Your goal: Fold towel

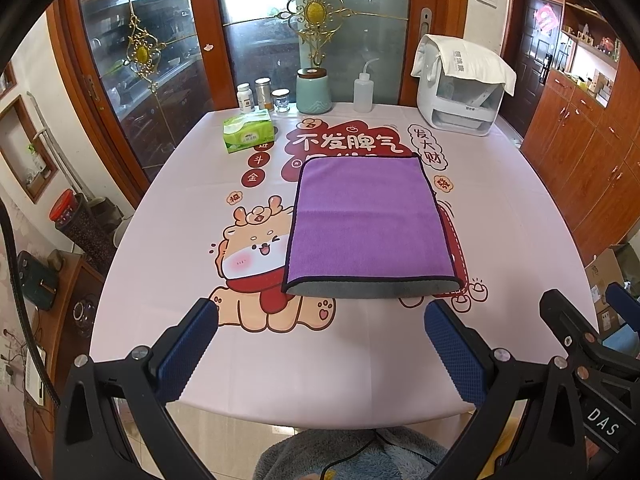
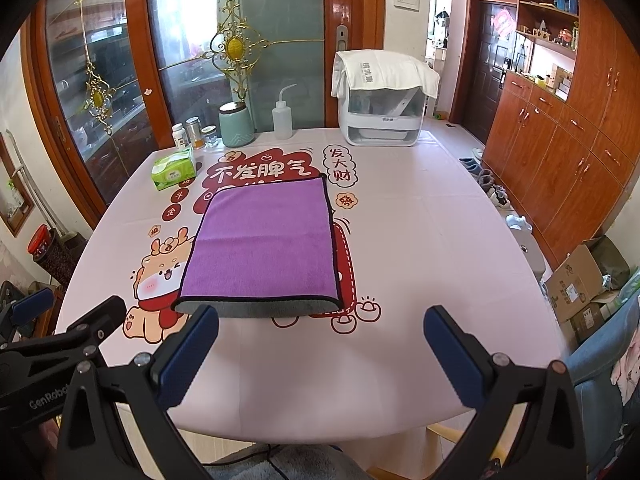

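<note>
Left wrist view shows the purple towel (image 1: 366, 220) lying flat on the table (image 1: 320, 360), ahead of the left gripper (image 1: 320, 316) and a little to its right; its long axis runs away from the person. Both the left gripper and the right gripper (image 2: 320, 320) stand wide apart and hold nothing. In the right wrist view the towel lies ahead and to the left, its near folded edge just beyond the left finger, so I judge both hands about equally near
</note>
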`<state>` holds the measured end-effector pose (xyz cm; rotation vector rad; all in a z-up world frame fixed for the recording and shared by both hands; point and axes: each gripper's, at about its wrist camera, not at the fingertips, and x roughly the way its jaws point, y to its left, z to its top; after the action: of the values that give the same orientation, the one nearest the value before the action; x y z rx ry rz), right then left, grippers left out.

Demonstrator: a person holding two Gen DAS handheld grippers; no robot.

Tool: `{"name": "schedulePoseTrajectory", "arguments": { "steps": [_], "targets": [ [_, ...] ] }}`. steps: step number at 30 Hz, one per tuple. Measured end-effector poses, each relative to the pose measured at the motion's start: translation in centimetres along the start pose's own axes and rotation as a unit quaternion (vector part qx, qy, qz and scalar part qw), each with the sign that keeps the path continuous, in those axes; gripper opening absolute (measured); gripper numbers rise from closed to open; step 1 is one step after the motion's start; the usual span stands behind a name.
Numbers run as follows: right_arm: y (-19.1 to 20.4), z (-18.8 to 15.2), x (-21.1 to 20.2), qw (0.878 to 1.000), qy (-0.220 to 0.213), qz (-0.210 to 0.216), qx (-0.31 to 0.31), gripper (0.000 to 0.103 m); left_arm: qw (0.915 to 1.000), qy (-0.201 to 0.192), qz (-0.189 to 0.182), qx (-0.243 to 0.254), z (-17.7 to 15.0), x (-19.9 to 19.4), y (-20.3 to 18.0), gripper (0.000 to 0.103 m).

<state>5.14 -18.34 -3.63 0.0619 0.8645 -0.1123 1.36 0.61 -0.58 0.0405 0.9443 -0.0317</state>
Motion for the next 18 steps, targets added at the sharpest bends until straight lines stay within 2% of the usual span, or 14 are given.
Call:
{"name": "schedulePoseTrajectory", "arguments": {
  "steps": [9,18],
  "targets": [
    [-0.2,0.6,1.6,1.000,0.014,0.009,-0.008,0.103,0.9995,0.028,-0.010,-0.005,0.5,2.3,0.5,0.103],
    [-0.6,1.0,4.3,1.000,0.018,0.011,-0.022,0.103,0.9997,0.014,-0.001,0.019,0.7,4.6,-0.1,0.103]
  ]
}}
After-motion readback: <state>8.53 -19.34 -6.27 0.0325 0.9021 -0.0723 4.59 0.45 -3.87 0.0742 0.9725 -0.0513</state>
